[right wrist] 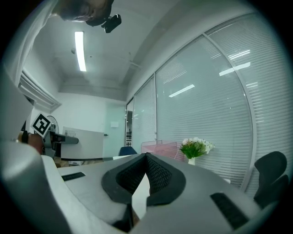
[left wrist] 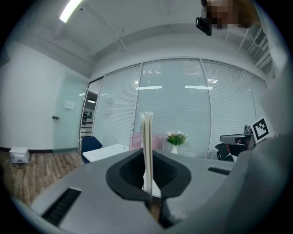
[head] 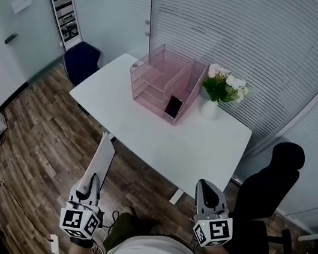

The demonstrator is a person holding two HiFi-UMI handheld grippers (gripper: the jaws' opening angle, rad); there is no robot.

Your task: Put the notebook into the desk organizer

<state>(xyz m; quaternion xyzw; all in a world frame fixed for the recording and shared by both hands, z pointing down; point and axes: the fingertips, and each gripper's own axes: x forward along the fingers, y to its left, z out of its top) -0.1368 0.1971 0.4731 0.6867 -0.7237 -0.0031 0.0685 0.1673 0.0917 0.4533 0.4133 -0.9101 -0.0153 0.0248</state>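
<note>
Two grippers | left gripper clamps notebook | right gripper closed, empty | flower vase just beside desk organizer

No word, brand or number can be read anywhere. The left cube on the left tongs and the right cube on the right tongs bear only black-and-white square marker patterns. A pale plate on the left wall is too small to read.
</note>
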